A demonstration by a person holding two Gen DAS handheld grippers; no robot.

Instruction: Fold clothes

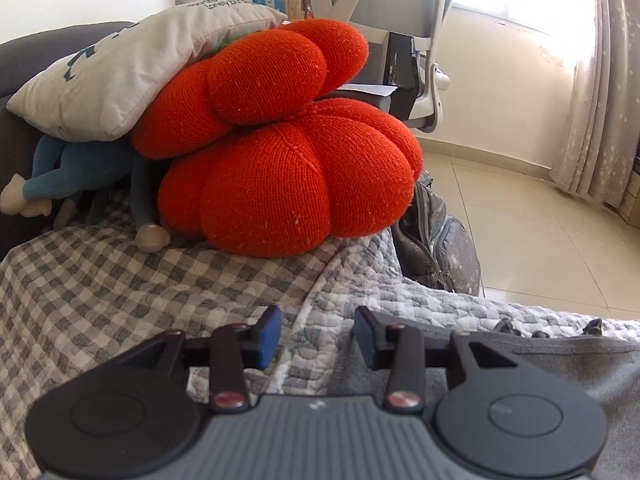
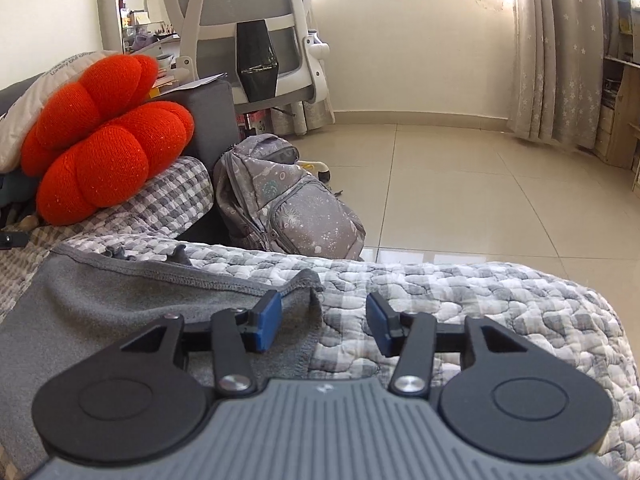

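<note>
The left tongs (image 1: 316, 336) are standing partly apart with nothing between the blue pads (image 1: 269, 334); under them the checked quilt (image 1: 120, 280) is lying rumpled over the sofa; the grey garment (image 1: 560, 364) is spreading flat on the quilt at the lower right of that view, its hem running just beside the right pad. The right tongs (image 2: 324, 322) are gaping a little wider, also gripping nothing; a corner of the garment (image 2: 120, 304) is lying between and under the pads, its left pad (image 2: 269, 322) sitting over the cloth and its right pad over bare quilt (image 2: 480, 300); the stitched hem is curling up slightly there.

Farther on, an orange cushion (image 1: 288, 184) is resting on the quilt, a second orange cushion (image 1: 256, 80) is leaning on top of it, and a pale pillow (image 1: 120, 72) is tilting over both; a blue plush toy (image 1: 80, 168) is lying beneath the pillow, against the dark sofa back.

Beyond the sofa edge a grey patterned backpack (image 2: 288, 204) is slumping on the tiled floor (image 2: 480, 184), touching the sofa side; behind it a white mesh office chair (image 2: 248, 28) is standing near a cluttered desk and shelves; sunlight is washing the cream wall; a starred curtain (image 2: 560, 52) is hanging at the far right.
</note>
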